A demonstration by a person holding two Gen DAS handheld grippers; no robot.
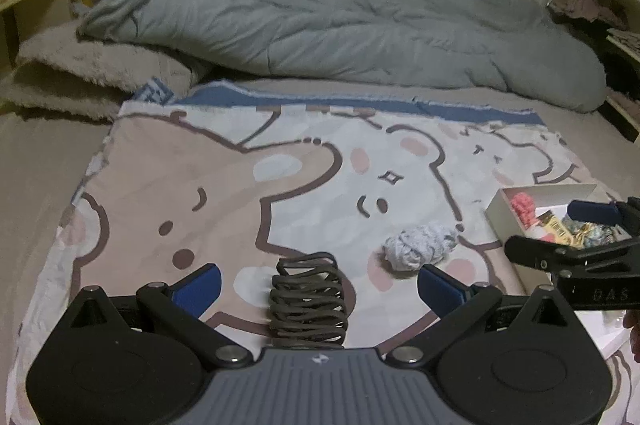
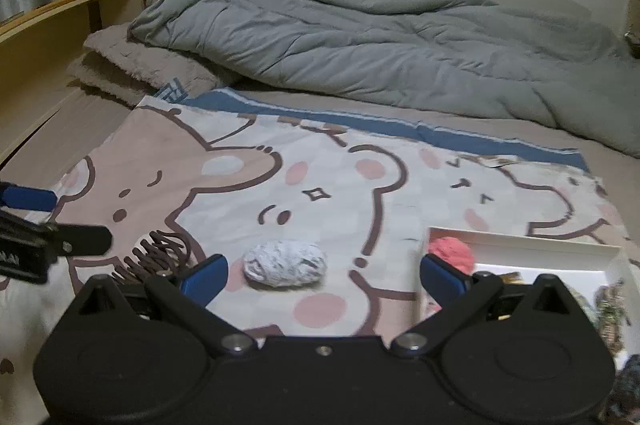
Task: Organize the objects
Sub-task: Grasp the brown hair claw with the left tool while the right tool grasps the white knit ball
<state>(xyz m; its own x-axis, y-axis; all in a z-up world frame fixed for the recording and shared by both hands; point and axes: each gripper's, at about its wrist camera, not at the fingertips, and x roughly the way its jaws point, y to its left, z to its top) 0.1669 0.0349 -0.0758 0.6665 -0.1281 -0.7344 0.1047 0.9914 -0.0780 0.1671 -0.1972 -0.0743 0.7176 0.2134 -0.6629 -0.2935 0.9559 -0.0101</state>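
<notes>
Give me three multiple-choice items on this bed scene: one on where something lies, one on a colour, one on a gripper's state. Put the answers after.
1. Where does the brown cord bundle lie?
A. in the white box
B. on the cartoon blanket, between the left gripper's fingers
C. on the grey duvet

2. What colour is the yarn ball inside the white box?
A. pink
B. green
C. black

3. How does the right gripper stand?
A. shut on the yarn
B. shut and empty
C. open

Answers: B, it rests on the cartoon blanket ahead of the open left gripper; A, the pink yarn ball shows at the box corner; C, its fingers are spread wide, the grey-white yarn ball untouched.
</notes>
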